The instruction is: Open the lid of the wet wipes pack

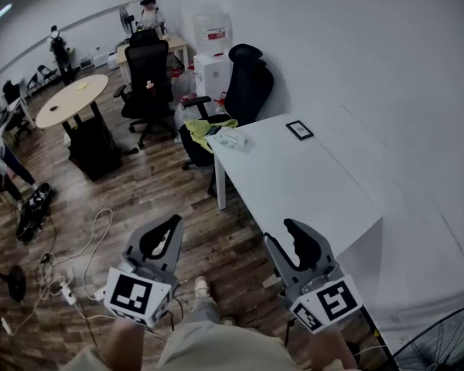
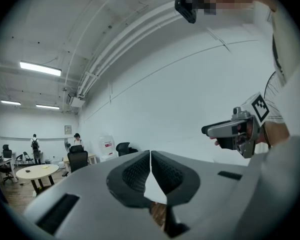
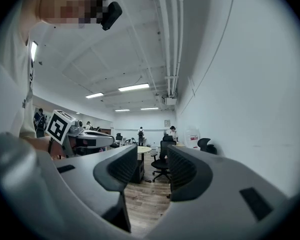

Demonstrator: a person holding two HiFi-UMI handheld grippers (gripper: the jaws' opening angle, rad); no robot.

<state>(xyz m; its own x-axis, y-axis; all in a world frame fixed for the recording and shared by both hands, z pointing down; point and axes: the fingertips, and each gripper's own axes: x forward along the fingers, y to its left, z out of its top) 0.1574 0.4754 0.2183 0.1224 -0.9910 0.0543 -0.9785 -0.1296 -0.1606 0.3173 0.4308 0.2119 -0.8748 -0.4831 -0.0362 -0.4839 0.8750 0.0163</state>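
Note:
A pale, flat wet wipes pack (image 1: 230, 138) lies at the far corner of the white table (image 1: 309, 184); its lid is too small to make out. Both grippers hover low in the head view, well short of the pack, over the floor and the table's near end. My left gripper (image 1: 170, 222) has its pads touching at the tips (image 2: 150, 155) with nothing between them. My right gripper (image 1: 292, 227) stands open, and only floor and a far chair show through the gap (image 3: 152, 166). Each gripper appears at the side of the other's view.
A small black-framed slab (image 1: 299, 130) lies on the table by the wall. A black chair with a yellow cloth (image 1: 205, 127) stands at the table's far end. Further off are a round wooden table (image 1: 71, 100), another chair (image 1: 148, 76), a water dispenser (image 1: 212, 52), floor cables (image 1: 69, 273) and people.

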